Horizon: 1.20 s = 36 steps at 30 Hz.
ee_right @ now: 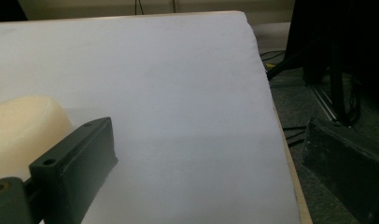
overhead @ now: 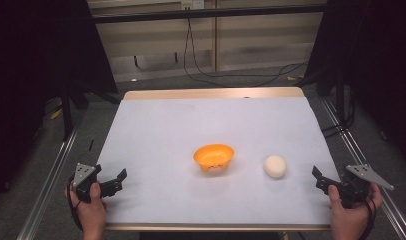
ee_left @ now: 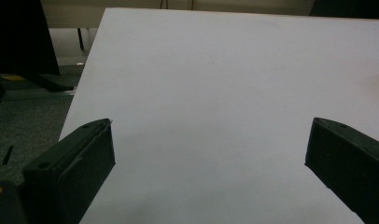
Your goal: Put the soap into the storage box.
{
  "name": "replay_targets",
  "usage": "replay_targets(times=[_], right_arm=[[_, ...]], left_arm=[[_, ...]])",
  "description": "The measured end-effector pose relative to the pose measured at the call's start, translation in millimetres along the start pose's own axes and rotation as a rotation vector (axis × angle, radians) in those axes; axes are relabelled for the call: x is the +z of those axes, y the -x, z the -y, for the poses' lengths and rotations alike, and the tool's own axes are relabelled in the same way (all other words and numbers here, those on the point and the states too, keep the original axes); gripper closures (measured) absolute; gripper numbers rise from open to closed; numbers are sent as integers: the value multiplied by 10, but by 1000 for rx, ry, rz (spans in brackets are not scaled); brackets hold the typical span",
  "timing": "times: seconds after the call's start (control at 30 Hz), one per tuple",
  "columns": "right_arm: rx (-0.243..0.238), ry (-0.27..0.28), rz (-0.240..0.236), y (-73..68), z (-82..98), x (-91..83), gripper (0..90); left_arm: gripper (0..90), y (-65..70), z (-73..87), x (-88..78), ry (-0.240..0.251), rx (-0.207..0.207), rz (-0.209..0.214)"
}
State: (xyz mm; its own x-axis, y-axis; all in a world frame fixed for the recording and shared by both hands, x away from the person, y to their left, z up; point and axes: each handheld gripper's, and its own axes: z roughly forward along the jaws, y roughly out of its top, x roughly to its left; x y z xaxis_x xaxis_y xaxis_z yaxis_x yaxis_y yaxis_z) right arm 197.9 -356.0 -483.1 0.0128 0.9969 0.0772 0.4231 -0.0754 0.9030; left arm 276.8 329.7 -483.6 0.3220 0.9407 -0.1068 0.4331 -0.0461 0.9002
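An orange bowl [overhead: 214, 156] stands upright near the middle of the white-covered table [overhead: 191, 125]. To its right lies a cream-coloured round lump [overhead: 275, 166], which bulges in at the left edge of the right gripper view [ee_right: 24, 126], just beyond the left jaw. My left gripper [overhead: 118, 181] rests at the table's front left corner, held in a hand. Its jaws are open, with bare table between them [ee_left: 210, 140]. My right gripper [overhead: 318, 179] sits at the front right edge, a short way right of the lump. It is open too, and nothing lies between its jaws [ee_right: 208, 140].
The table's wooden rim [overhead: 211, 93] runs along the far side. Metal rails [overhead: 51, 170] flank the table on both sides. Cables [overhead: 231, 75] trail over the grey floor behind it. The right table edge [ee_right: 281, 140] passes between the right gripper's jaws.
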Motion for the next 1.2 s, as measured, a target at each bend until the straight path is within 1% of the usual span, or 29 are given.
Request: replay_targets(times=[0.03,0.07,0.1,0.13,0.23,0.4,0.43,0.47,0.57,0.63,0.67,0.7,0.77,0.8,0.9,0.97,1.03,1.1,1.13,1.2], right_arm=[[0,0,0,0,0,0,29],[-12,-13,19,-19,-4,10,29],[-12,-13,19,-19,-4,10,29],[-26,-16,31,-37,-5,19,30],[-39,-16,28,-47,-6,20,38],[-44,-11,31,-58,-6,16,65],[-50,-16,44,-66,-9,19,74],[-43,-35,49,-82,-19,29,84],[-42,-47,48,-91,-33,32,88],[-39,-60,14,-103,-81,13,108],[-41,-77,-2,-108,-97,11,126],[-54,-118,-22,-110,-119,7,137],[-78,-154,-30,-133,-158,-2,160],[-80,-163,-32,-144,-179,-14,171],[-69,-175,-93,-151,-236,-53,188],[-79,-188,-115,-159,-261,-70,209],[-96,-210,-137,-175,-273,-63,190],[-102,-235,-148,-189,-285,-42,176],[-102,-235,-148,-189,-285,-42,176],[-116,-267,-172,-220,-306,-4,146]], left_arm=[[13,0,0,0,0,0,0],[12,1,0,1,-1,-1,0],[13,1,0,1,-1,-1,0],[12,2,-1,2,-1,0,-1],[13,5,-1,4,-3,-1,0],[13,4,-1,5,-3,-4,2],[13,5,-1,5,-3,-3,2],[13,5,-2,5,-4,-1,0],[13,13,-1,7,-5,2,-2],[13,14,-2,6,-6,10,-7],[13,16,-2,8,-7,9,-7],[13,16,-2,7,-12,12,-10],[13,17,-2,6,-11,13,-8],[13,19,-2,7,-11,13,-8],[12,18,-5,15,-19,12,-8],[12,15,-7,17,-23,17,-8],[13,16,-6,21,-20,10,-1],[15,24,-9,26,-30,20,-10],[16,24,-9,26,-30,20,-10],[16,43,-10,38,-34,24,-10]])
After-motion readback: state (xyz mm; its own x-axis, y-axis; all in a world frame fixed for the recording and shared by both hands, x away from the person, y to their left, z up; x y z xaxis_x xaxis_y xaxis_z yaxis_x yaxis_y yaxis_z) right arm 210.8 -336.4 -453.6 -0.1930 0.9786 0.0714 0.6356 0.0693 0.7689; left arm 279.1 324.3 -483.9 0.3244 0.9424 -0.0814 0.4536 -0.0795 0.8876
